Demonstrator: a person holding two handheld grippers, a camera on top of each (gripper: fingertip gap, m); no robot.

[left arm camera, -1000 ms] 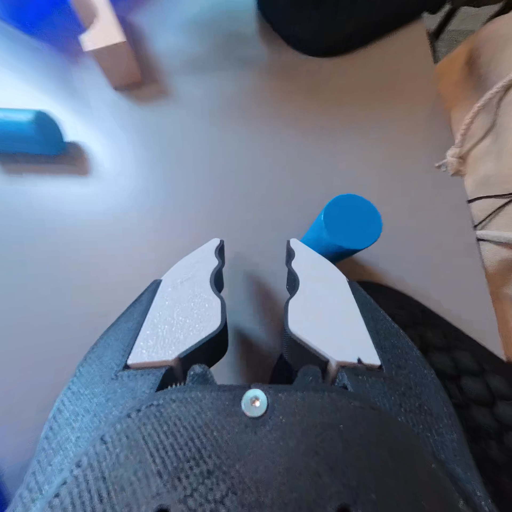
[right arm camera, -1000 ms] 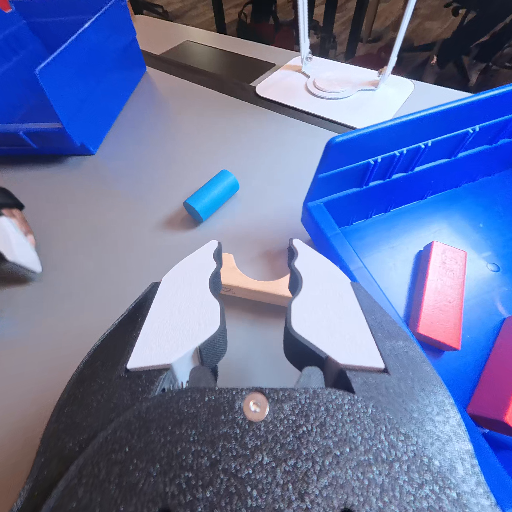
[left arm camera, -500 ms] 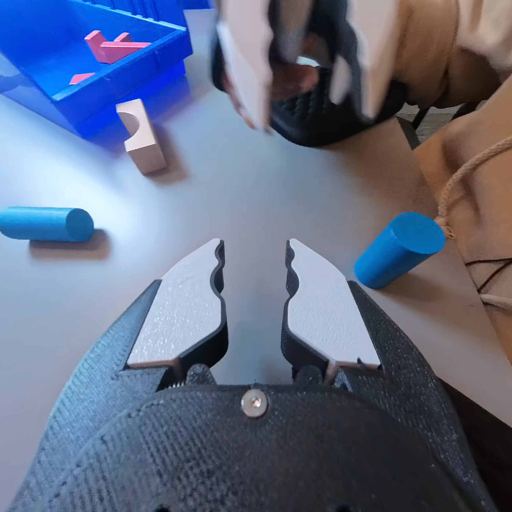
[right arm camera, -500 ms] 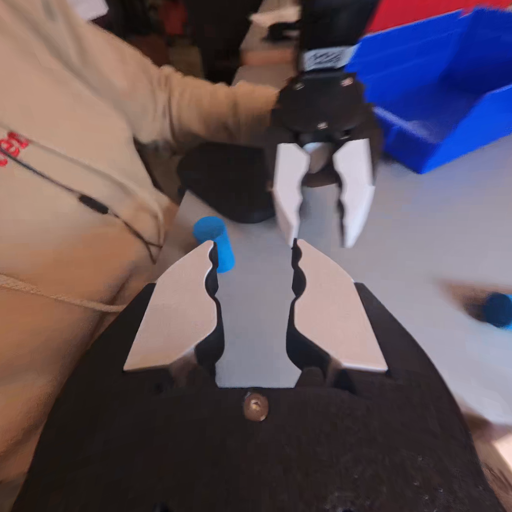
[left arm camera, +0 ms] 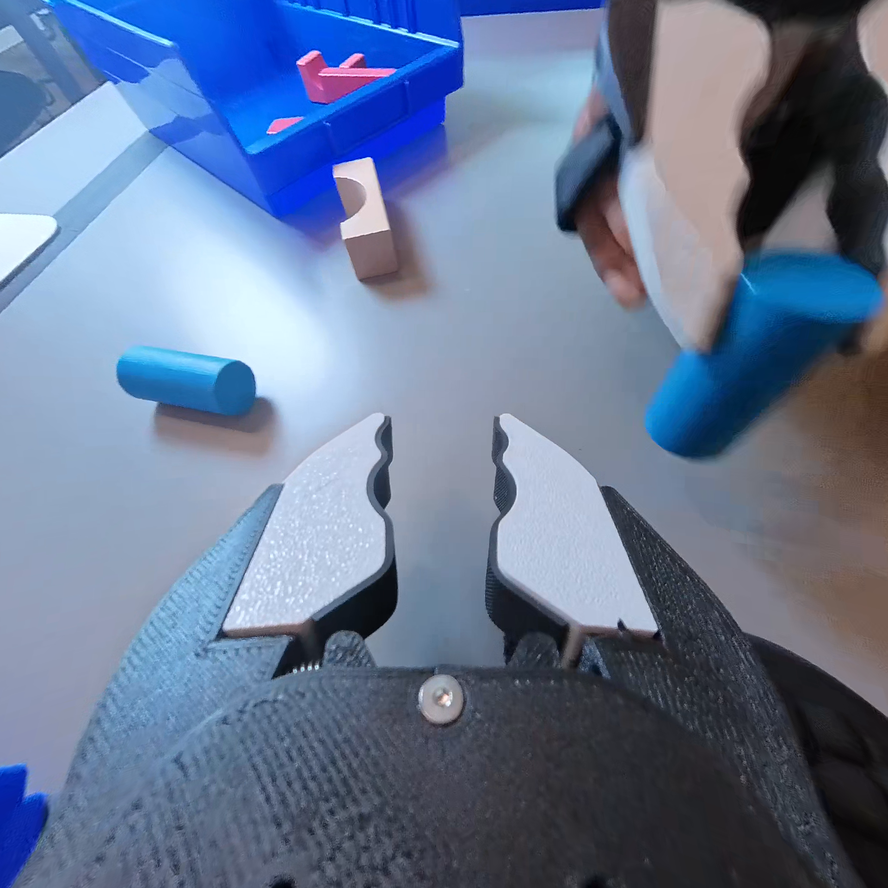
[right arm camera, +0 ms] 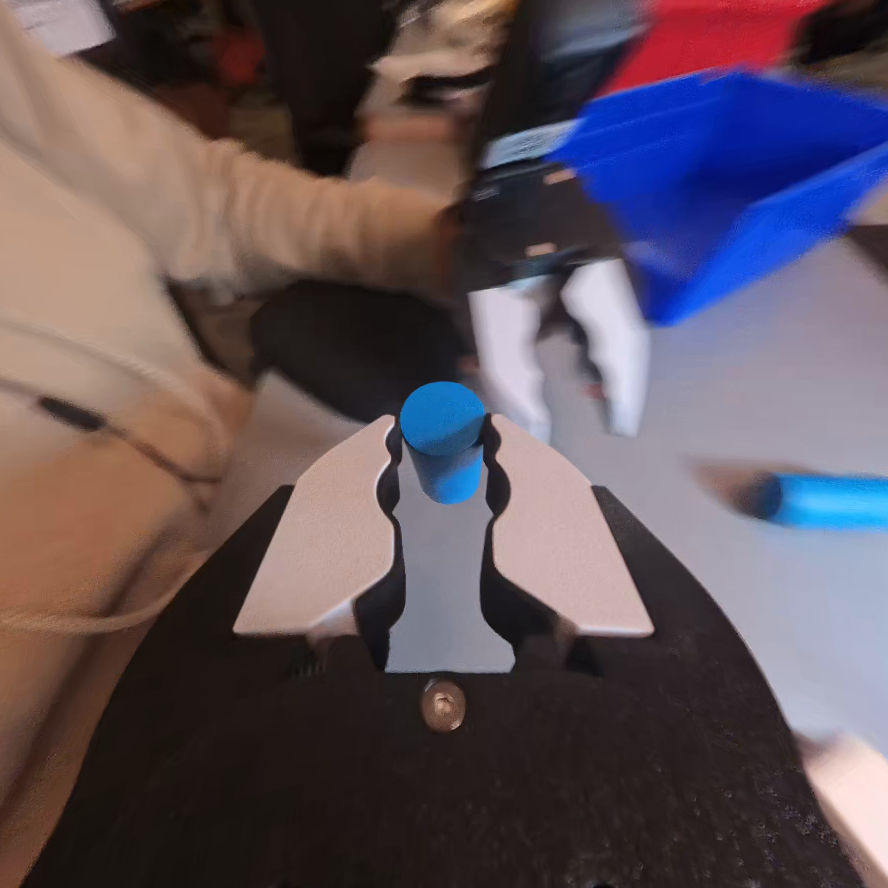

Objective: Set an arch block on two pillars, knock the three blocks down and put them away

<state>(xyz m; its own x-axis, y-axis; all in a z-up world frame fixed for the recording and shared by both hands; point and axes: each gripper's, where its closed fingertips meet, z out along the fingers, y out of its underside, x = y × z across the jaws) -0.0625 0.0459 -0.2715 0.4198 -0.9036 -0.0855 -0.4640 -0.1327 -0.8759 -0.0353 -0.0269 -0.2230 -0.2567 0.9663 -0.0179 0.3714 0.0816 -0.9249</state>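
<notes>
The right gripper (right arm camera: 443, 423) has its jaws closed onto 1 blue cylinder (right arm camera: 444, 444), pinched between the fingertips (right arm camera: 502, 435) near its upper end; the cylinder sits tilted and is off the grey table (left arm camera: 480, 336). In the left wrist view the same held cylinder (left arm camera: 749, 365) shows blurred at the right edge, slanted, with a person's hand (left arm camera: 610, 250) behind that gripper.

The left gripper (left arm camera: 439, 435) has its jaws parted by a moderate gap, with nothing between them and only bare table below.

A 2nd blue cylinder (left arm camera: 185, 379) lies on its side to the left. Farther off, the wooden arch block (left arm camera: 366, 218) lies on the table against the corner of a blue bin (left arm camera: 336, 139), which holds red blocks (left arm camera: 341, 79).
</notes>
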